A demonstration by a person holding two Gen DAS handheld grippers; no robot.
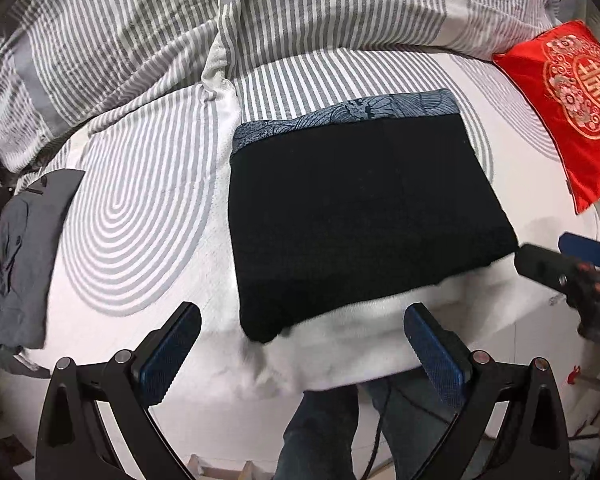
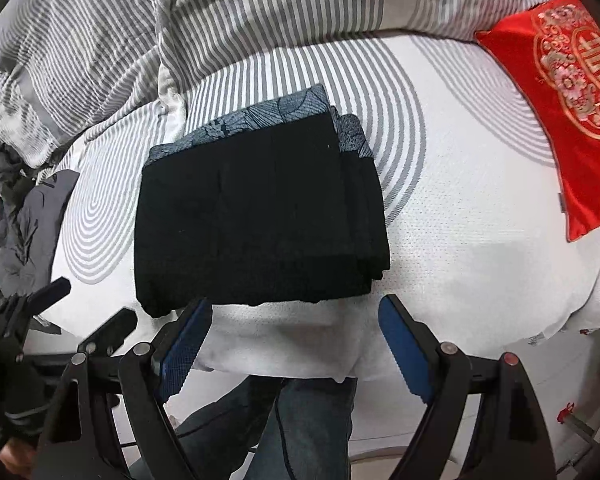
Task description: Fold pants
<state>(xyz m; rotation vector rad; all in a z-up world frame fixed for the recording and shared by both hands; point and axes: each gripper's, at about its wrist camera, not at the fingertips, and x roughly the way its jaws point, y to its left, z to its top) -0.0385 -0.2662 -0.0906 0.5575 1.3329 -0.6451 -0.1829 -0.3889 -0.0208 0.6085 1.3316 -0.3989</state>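
From the left wrist we see the black pants (image 1: 360,216) folded into a flat rectangle near the mattress (image 1: 340,356) front edge, patterned waistband on the far side. Our left gripper (image 1: 300,344) hangs above that edge, jaws spread wide and empty. White mattress lies bare on both sides of the pants; a red cushion (image 1: 568,108) sits far right.

From the right wrist, the pants (image 2: 256,216) show stacked layers along their right edge. Our right gripper (image 2: 296,336) is wide apart too, holding nothing
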